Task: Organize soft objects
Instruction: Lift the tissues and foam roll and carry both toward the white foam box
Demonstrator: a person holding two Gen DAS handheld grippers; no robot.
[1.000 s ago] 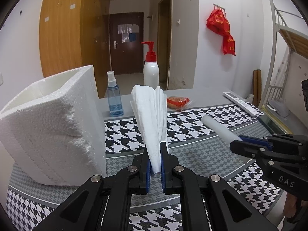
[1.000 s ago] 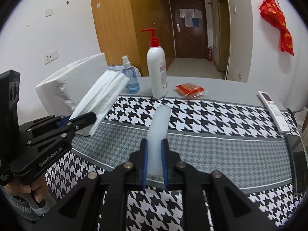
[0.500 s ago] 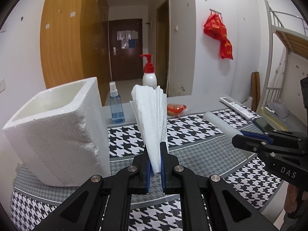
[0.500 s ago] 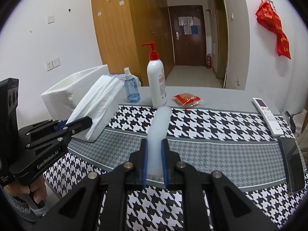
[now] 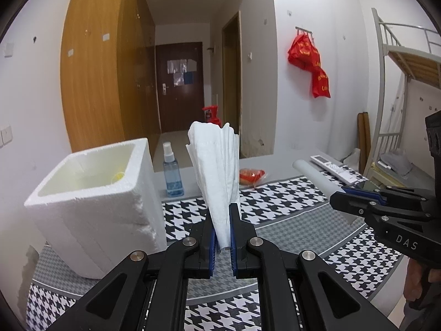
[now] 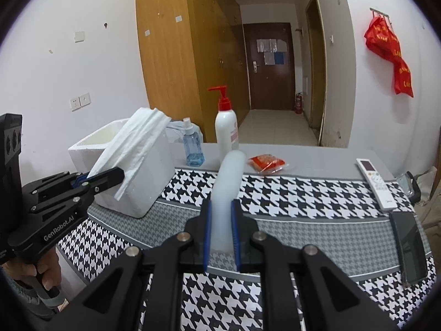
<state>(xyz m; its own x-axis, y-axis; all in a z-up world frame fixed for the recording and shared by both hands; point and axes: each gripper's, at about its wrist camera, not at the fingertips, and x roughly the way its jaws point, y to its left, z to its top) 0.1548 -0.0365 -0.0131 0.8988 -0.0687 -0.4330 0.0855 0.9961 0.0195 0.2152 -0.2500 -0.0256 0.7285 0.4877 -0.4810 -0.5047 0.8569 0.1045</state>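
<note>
1. The left gripper [image 5: 222, 220] is clenched on a folded white cloth [image 5: 215, 165], which stands upright above the table.
2. A white foam box [image 5: 93, 193], open on top, sits at nine o'clock of the cloth.
3. The right gripper [image 6: 222, 220] is clamped on a pale foam tube [image 6: 228, 182] pointing toward twelve o'clock.
4. A blue spray bottle [image 6: 193, 149], pump bottle [image 6: 226, 129] and red packet [image 6: 266, 162] stand beyond on the houndstooth table cover [image 6: 303, 193].

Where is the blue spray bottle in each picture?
Left wrist view: the small blue spray bottle stands left of centre, between the white foam box and the folded white tissue.
Right wrist view: the bottle stands at centre left, behind the box.
Shared landmark: the box beside it.
</note>
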